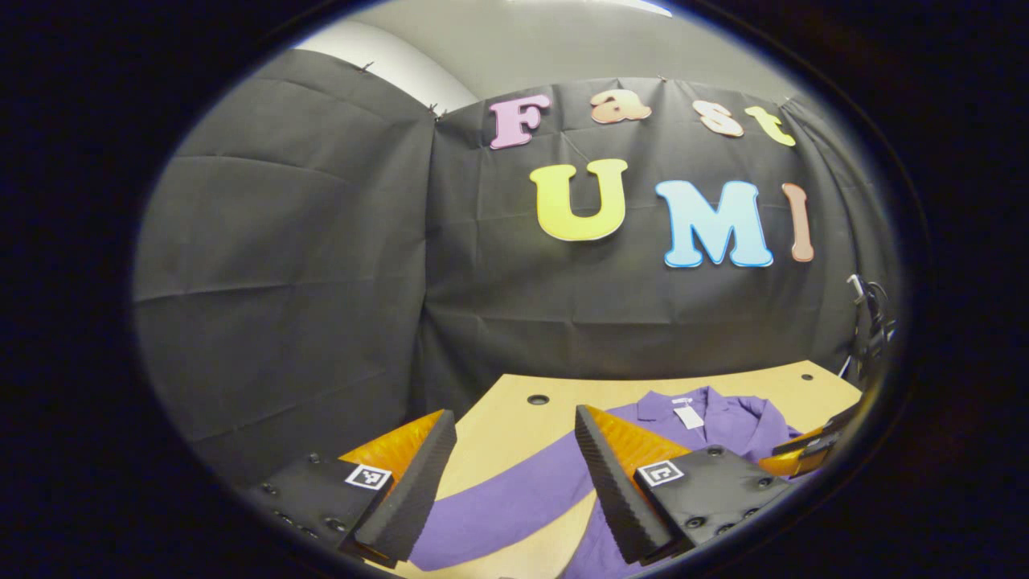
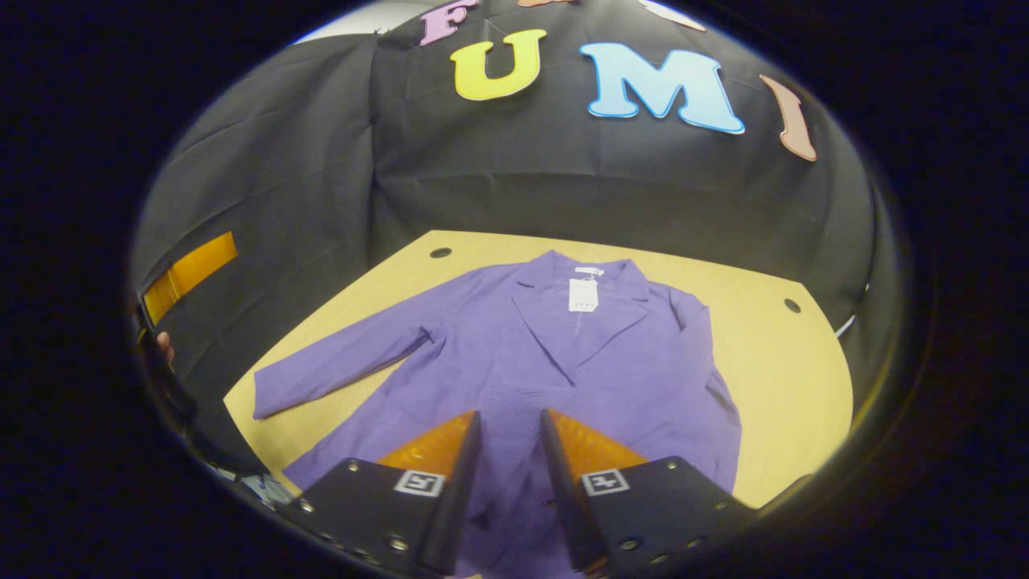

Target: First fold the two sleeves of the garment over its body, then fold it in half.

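Observation:
A purple jacket [image 2: 563, 362] lies flat on the wooden table [image 2: 788, 378], collar and white tag [image 2: 582, 294] toward the booth wall. One sleeve [image 2: 338, 362] stretches out to the left; the other sleeve [image 2: 701, 346] lies along the jacket's right side. In the left gripper view the outstretched sleeve [image 1: 514, 503] runs under my left gripper [image 1: 514, 418], which hovers open and wide above it. My right gripper [image 2: 510, 416] hangs open with a narrower gap over the jacket's lower body, holding nothing. The jacket's collar [image 1: 683, 406] lies beyond the left gripper's right finger.
The table has round holes near its back corners [image 2: 440, 252] [image 2: 792, 305]. Black cloth walls close in behind and to the left. Cables [image 1: 872, 322] hang at the right wall. Bare tabletop [image 2: 772, 434] lies right of the jacket.

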`<control>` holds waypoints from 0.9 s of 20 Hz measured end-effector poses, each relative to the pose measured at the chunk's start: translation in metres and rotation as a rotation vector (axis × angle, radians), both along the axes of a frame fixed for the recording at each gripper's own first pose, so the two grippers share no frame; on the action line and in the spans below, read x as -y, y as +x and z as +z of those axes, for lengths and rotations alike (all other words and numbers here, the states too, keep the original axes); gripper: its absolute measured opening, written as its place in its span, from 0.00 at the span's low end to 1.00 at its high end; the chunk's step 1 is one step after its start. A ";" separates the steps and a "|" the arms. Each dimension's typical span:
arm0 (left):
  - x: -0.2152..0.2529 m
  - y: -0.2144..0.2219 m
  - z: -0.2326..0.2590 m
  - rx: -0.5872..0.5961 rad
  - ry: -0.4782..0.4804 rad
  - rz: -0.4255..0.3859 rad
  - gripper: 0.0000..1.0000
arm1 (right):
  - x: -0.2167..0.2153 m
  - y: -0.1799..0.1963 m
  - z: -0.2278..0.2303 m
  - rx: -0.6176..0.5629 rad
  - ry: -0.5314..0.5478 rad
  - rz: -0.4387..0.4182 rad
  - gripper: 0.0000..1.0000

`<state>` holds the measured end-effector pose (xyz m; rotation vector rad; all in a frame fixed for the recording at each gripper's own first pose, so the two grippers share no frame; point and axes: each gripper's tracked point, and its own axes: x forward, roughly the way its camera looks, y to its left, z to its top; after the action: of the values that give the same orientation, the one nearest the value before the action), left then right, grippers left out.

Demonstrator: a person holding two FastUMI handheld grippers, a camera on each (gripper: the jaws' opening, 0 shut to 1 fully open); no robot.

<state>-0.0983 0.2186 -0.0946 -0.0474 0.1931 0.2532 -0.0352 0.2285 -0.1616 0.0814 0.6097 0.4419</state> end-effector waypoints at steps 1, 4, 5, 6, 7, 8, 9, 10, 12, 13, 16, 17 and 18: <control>-0.001 -0.001 0.001 0.001 0.003 -0.002 0.95 | 0.000 0.000 0.002 0.008 0.000 -0.002 0.66; -0.002 -0.003 -0.002 -0.002 -0.003 0.001 0.95 | 0.004 -0.001 0.008 0.029 -0.008 -0.017 0.90; -0.005 -0.005 -0.003 -0.003 -0.007 0.005 0.95 | 0.004 -0.001 0.011 0.037 -0.005 -0.020 0.90; -0.005 -0.006 -0.004 -0.006 -0.011 0.010 0.95 | 0.006 -0.001 0.014 0.045 -0.005 -0.023 0.90; -0.005 -0.008 -0.007 -0.009 -0.016 0.015 0.95 | 0.006 -0.001 0.019 0.057 -0.005 -0.025 0.90; -0.007 -0.009 -0.012 -0.018 -0.024 0.023 0.95 | 0.007 0.000 0.024 0.070 -0.004 -0.028 0.90; -0.009 -0.012 -0.018 -0.031 -0.035 0.034 0.95 | 0.008 -0.001 0.029 0.084 -0.002 -0.029 0.90; -0.011 -0.013 -0.027 -0.048 -0.051 0.044 0.95 | 0.008 -0.002 0.034 0.096 -0.001 -0.028 0.90; -0.017 -0.020 -0.045 -0.090 -0.077 0.070 0.96 | 0.008 -0.003 0.045 0.118 0.007 -0.028 0.90; -0.021 -0.023 -0.053 -0.106 -0.085 0.087 0.95 | 0.008 -0.004 0.052 0.137 0.013 -0.031 0.90; -0.043 -0.032 -0.079 -0.157 -0.116 0.167 0.95 | 0.011 -0.004 0.078 0.215 0.028 -0.039 0.90; -0.052 -0.038 -0.090 -0.183 -0.131 0.203 0.95 | 0.012 -0.004 0.086 0.242 0.028 -0.045 0.90; -0.062 -0.042 -0.105 -0.213 -0.150 0.240 0.95 | 0.015 -0.004 0.094 0.266 0.027 -0.050 0.90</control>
<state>-0.1406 0.2808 -0.1997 -0.1936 0.4192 0.4838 -0.0390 0.2139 -0.0674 0.0624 0.3396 0.4044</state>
